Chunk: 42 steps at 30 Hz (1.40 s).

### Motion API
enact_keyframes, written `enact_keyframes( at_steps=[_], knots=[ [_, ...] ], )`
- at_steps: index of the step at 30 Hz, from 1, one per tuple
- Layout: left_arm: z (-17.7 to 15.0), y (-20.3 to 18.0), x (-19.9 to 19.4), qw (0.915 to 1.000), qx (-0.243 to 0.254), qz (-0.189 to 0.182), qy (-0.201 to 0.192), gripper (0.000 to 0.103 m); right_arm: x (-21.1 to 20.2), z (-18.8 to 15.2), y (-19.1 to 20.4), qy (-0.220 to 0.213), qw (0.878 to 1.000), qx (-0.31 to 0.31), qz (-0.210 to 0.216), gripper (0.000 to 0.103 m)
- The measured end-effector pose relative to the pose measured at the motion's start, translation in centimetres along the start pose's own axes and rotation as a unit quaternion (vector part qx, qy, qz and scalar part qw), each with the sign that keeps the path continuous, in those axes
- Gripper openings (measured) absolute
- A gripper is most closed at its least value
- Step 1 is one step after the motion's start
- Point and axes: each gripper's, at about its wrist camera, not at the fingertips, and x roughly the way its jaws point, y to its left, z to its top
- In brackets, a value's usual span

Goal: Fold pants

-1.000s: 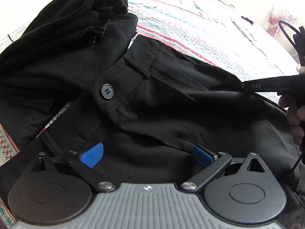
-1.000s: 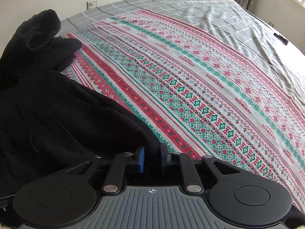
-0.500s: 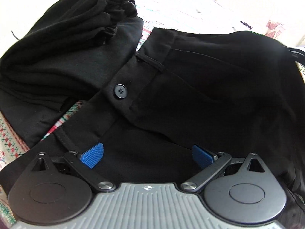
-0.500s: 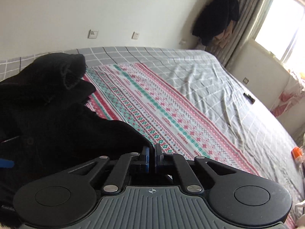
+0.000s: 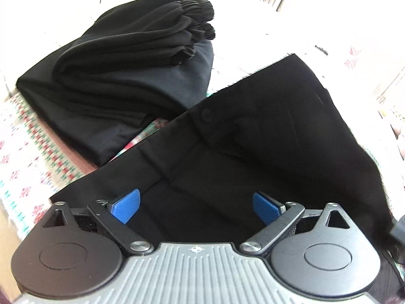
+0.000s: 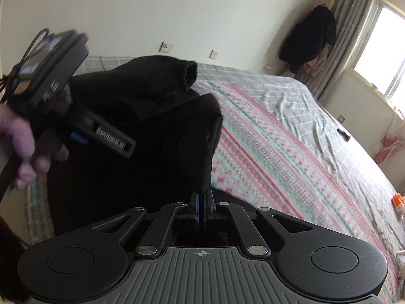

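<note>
The right gripper [image 6: 201,204] pinches a fold of the black pants [image 5: 253,131] and lifts it off the bed [image 6: 291,131]. The left gripper [image 5: 196,206] hovers spread above the waistband, near the button [image 5: 207,114], gripping nothing. The cloth looks soft, light and limp; it is probably best held at the waistband or a hem edge. A folded pile [image 5: 126,63] lies just beyond the button.

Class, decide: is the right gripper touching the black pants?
Touching: the right wrist view shows the right gripper shut, with black pants cloth pinched between its blue pads.
</note>
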Motion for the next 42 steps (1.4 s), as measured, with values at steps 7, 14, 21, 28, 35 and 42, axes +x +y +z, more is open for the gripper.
enact_keyframes(
  at_steps=[7,14,21,28,35,42],
  knots=[
    [-2.6,0.3,-1.3,0.9996,-0.002,-0.026,0.012,0.103,2.1,-5.0,4.7,0.05,0.998,0.021,0.041,0.001],
    [-5.1,-1.2,-3.8,0.9987,0.037,-0.035,-0.006,0.103,3.2,-6.9,6.4,0.098,0.988,0.073,0.095,0.007],
    [-5.6,-4.0,-5.1,0.9953,0.078,-0.038,-0.043,0.103,-1.4,-7.7,0.0,0.068,0.982,0.164,0.065,0.047],
    [-6.0,-9.1,-4.3,0.9918,0.107,-0.036,-0.06,0.103,-1.9,-12.5,-9.4,0.083,0.947,0.309,-0.041,0.048],
    [-5.8,-13.0,-1.3,0.9879,0.112,0.039,-0.1,0.102,-0.8,-16.4,-15.9,0.104,0.904,0.403,-0.1,0.057],
    [-4.5,-13.7,0.7,0.9841,0.097,0.084,-0.123,0.083,0.4,-20.8,-19.5,0.126,0.868,0.466,-0.114,0.058]
  ],
)
